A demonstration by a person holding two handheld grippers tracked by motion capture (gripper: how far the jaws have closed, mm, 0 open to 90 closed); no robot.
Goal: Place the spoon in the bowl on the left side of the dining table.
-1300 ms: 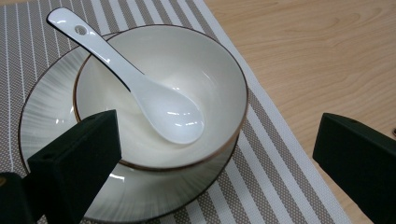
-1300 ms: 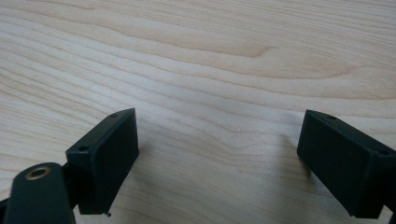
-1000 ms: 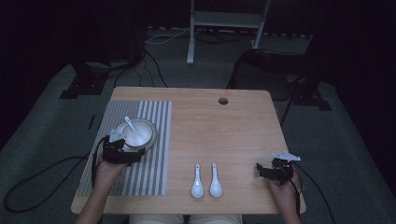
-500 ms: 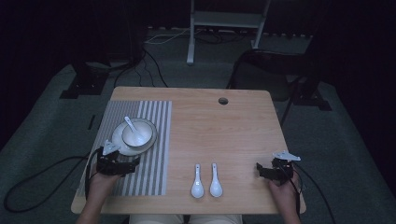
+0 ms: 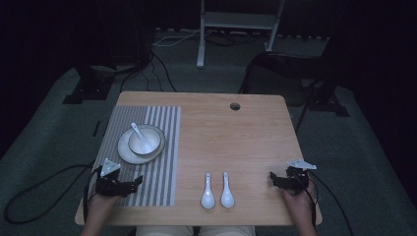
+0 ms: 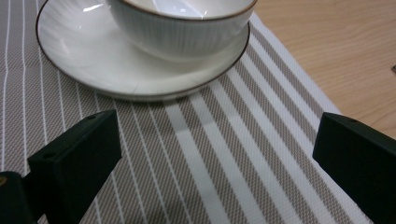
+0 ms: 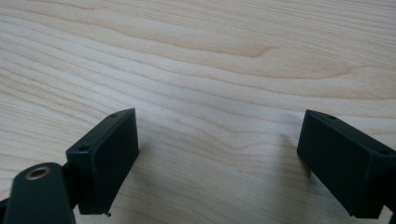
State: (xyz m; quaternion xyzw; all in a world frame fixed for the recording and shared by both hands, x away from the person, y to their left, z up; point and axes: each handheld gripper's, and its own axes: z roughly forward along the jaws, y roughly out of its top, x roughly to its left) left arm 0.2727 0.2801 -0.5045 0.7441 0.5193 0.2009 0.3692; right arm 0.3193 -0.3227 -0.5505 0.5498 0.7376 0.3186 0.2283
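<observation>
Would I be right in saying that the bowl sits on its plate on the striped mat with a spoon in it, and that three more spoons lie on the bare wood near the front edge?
Not quite: the high view shows two spoons on the bare wood, not three. The rest holds: the bowl sits on its plate on the striped mat, with a spoon in it.

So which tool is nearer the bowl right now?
Left. The left tool sits on the striped mat just below the bowl, jaws open. The right tool is across the table, past the two spoons.
</observation>
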